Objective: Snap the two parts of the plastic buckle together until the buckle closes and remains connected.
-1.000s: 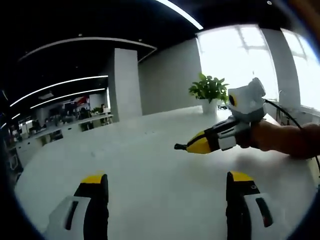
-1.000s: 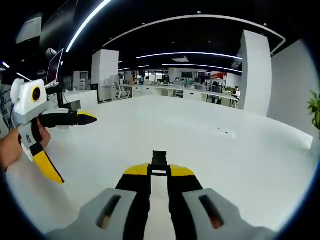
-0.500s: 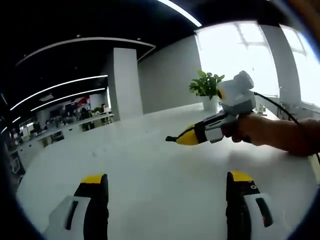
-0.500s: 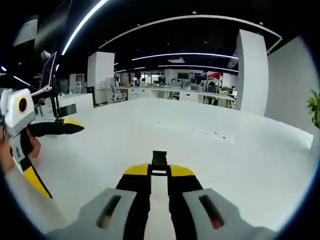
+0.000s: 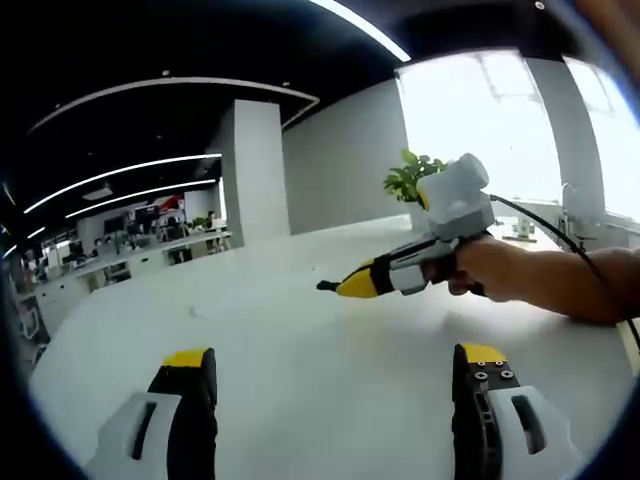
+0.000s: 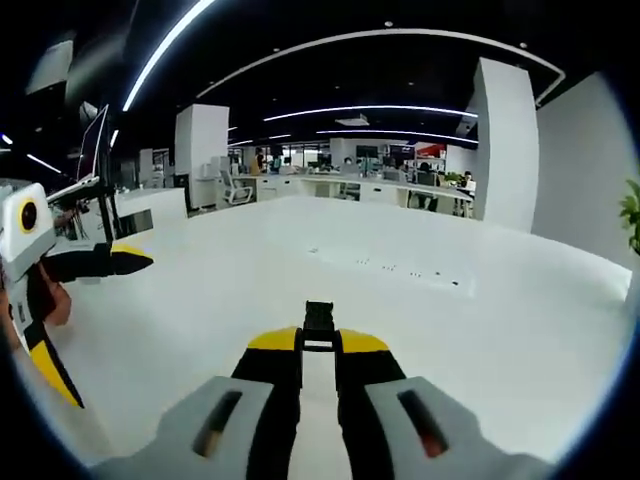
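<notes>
In the left gripper view, the left gripper [image 5: 334, 385] has its jaws wide apart and holds nothing. The right gripper [image 5: 330, 287] comes in from the right, over the middle of the white table [image 5: 300, 370], farther left than a second ago.

In the right gripper view, the right gripper's jaws are pressed together on a small black buckle part [image 6: 319, 322]. The left gripper [image 6: 90, 290] has slid toward the left edge, jaws apart. I think the other buckle part must be found before any snapping.
</notes>
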`<action>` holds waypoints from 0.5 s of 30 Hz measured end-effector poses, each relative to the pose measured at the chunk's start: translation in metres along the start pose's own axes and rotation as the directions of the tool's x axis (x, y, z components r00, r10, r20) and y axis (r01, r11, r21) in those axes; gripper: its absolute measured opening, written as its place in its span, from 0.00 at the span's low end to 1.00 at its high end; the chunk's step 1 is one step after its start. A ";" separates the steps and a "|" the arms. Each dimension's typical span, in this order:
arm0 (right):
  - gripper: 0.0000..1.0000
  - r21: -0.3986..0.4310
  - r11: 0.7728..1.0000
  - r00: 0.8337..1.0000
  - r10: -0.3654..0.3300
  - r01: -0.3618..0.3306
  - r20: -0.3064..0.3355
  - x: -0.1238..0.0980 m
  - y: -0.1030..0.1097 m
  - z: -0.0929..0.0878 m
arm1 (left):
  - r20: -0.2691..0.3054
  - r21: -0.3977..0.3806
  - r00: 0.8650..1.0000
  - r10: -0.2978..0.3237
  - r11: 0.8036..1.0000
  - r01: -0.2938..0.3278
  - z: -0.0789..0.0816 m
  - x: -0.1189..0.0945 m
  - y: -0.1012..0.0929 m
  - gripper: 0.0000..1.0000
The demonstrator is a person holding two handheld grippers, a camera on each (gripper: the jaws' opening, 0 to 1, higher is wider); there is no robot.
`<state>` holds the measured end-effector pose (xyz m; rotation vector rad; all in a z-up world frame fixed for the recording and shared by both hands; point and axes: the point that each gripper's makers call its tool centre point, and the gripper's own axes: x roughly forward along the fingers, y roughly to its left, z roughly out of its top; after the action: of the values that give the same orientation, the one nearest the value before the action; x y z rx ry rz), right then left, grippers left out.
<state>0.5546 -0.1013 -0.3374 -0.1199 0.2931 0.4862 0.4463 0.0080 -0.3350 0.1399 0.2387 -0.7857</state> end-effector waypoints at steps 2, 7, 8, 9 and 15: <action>0.11 -0.017 1.000 1.000 -0.008 0.008 -0.008 0.002 0.002 -0.001 | -0.004 -0.002 1.000 -0.005 1.000 0.005 -0.001 0.000 -0.001 1.00; 0.11 -0.018 1.000 1.000 -0.009 0.009 -0.017 0.006 0.001 -0.002 | -0.008 0.000 1.000 -0.011 1.000 0.011 -0.003 0.001 -0.003 1.00; 0.11 -0.018 1.000 1.000 -0.011 0.011 -0.023 0.008 0.001 -0.003 | -0.008 0.000 1.000 -0.011 1.000 0.011 -0.003 0.001 -0.004 1.00; 0.11 -0.018 1.000 1.000 -0.013 0.013 -0.023 0.010 0.000 -0.003 | -0.008 0.000 1.000 -0.013 1.000 0.013 -0.003 0.001 -0.004 1.00; 0.11 -0.024 1.000 0.999 -0.012 0.011 -0.030 0.019 0.001 -0.001 | -0.010 0.005 1.000 -0.014 1.000 0.014 -0.003 0.001 -0.003 1.00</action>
<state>0.5702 -0.0923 -0.3446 -0.1527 0.3160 0.4766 0.4441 0.0062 -0.3380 0.1472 0.2476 -0.7996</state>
